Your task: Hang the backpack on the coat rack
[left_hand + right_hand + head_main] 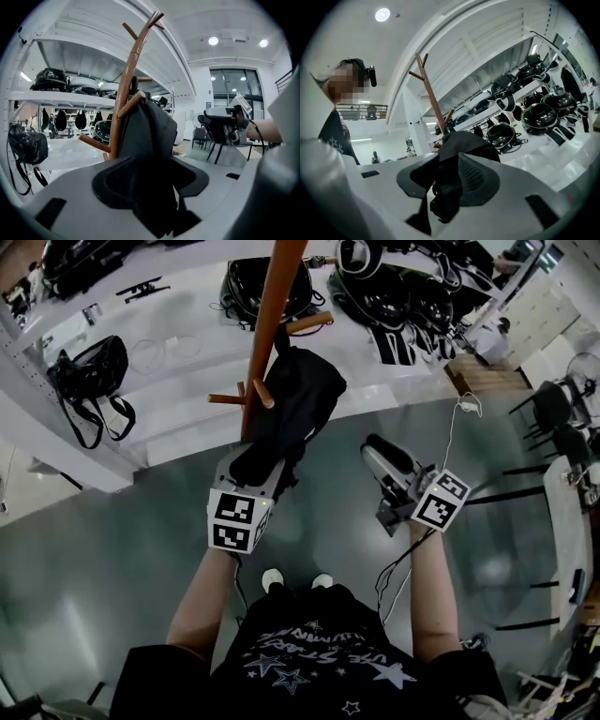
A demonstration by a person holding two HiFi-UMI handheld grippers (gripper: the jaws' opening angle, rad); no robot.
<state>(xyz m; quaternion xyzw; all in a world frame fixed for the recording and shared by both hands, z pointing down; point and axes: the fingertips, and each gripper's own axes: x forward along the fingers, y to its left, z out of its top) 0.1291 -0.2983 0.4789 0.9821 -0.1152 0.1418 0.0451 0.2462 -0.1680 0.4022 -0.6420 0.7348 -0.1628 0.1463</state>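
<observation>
Backpack [295,395] hangs on rack [272,306], top caught on a peg [263,393], body slumped beside the pole. Left gripper [251,461] at the bag's bottom, jaws wide, fabric between them but not pinched. Right gripper [380,454] well apart from it, jaws part open, seemingly empty. Likely step: release. Draw left straight back, no snagging, no lifting bag off peg. Bag: black, soft, creased.

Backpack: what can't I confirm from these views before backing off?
- Hanging loop: in the head and left gripper views, the backpack hides where it meets the coat rack peg.
- Right gripper: in the right gripper view, dark fabric fills the gap between its jaws; gripped or merely beyond them, unclear.
- Rack base: in the head view, hidden under the backpack and left gripper.
</observation>
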